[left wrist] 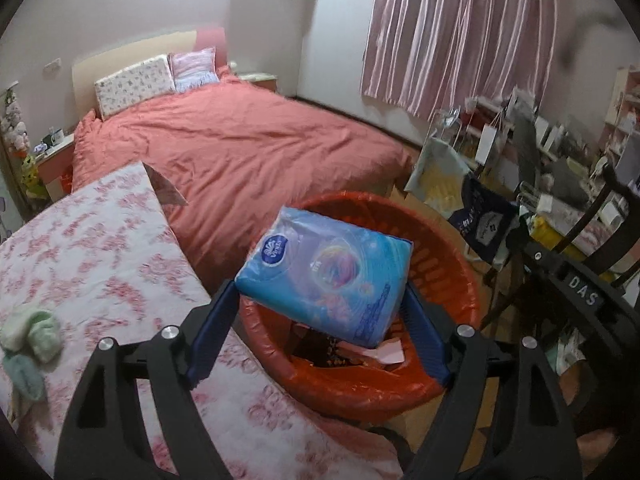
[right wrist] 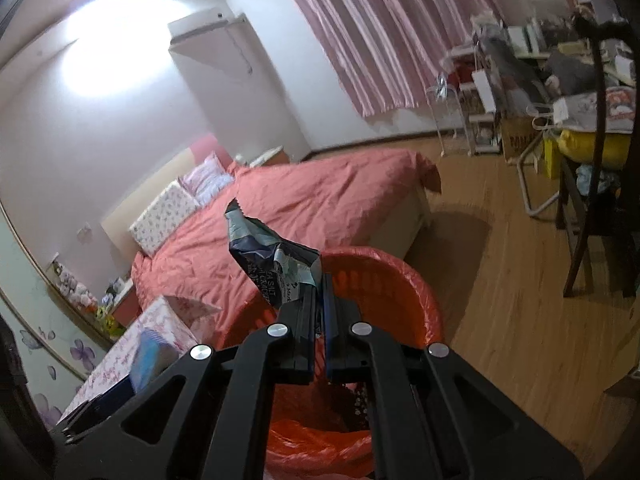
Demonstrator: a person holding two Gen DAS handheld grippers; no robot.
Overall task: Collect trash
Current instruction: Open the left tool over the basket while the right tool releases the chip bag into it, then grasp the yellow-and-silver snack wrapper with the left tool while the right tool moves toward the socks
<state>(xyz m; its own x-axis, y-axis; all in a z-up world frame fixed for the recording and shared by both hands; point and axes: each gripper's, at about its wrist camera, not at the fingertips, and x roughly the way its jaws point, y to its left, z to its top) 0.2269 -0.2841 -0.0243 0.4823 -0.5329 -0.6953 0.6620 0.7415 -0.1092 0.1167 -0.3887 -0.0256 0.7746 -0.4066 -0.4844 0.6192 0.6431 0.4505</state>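
Left tool (left wrist: 320, 300) clamping blue tissue pack (left wrist: 326, 270), right tool (right wrist: 318, 296) pinching crumpled wrapper (right wrist: 276, 256), both above orange bin (left wrist: 440, 248).

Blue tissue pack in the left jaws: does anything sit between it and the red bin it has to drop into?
Nothing visible blocks it. The blue tissue pack hangs directly over the open mouth of the red bin, with only earlier trash lying low inside. The crumpled wrapper in the right gripper is also over the bin.
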